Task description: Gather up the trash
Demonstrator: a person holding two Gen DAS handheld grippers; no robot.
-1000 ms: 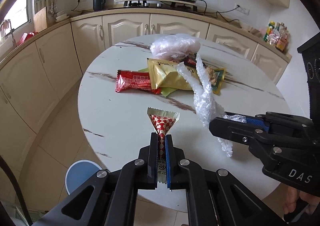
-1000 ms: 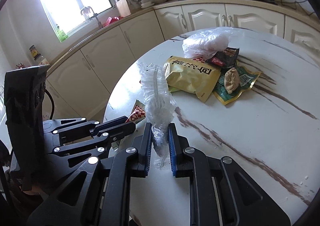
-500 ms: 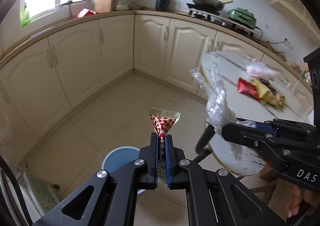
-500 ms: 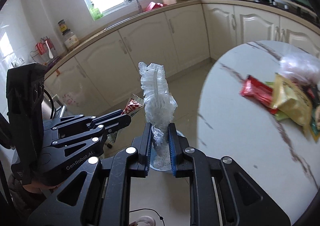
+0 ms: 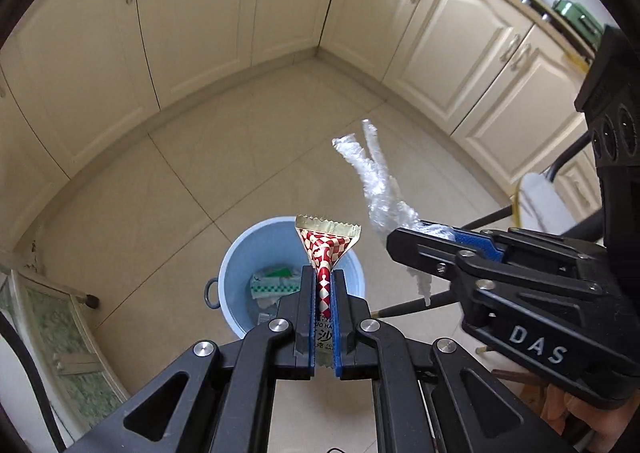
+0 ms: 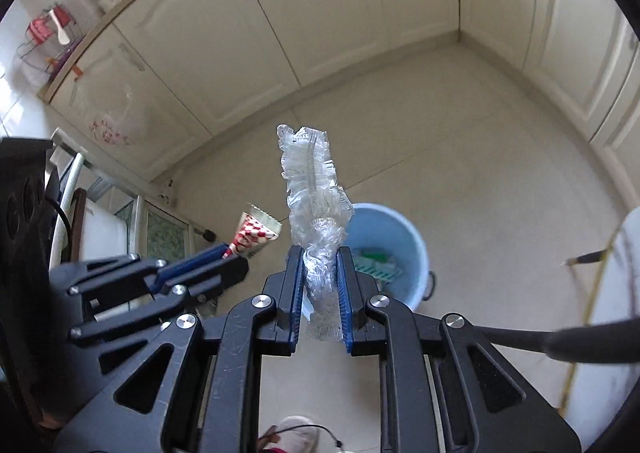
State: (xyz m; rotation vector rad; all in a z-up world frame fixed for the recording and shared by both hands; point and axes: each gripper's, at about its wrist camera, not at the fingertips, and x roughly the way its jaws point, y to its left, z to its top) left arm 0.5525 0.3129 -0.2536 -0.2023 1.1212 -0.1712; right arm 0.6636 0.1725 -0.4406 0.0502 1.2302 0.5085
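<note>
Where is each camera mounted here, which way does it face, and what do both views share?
Left wrist: sits on the left gripper, looking down along its fingers at the blue bin and tiled floor; its jaws pinch a red checkered wrapper; the right gripper shows at right.
Right wrist: sits on the right gripper, looking down at the bin; its jaws clamp clear plastic film; the left gripper shows at left.
Shared: the bin, both pieces of trash, both grippers, cream cabinets.

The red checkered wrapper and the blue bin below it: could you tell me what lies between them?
Nothing: in the left wrist view the red checkered wrapper hangs over the blue bin.
</note>
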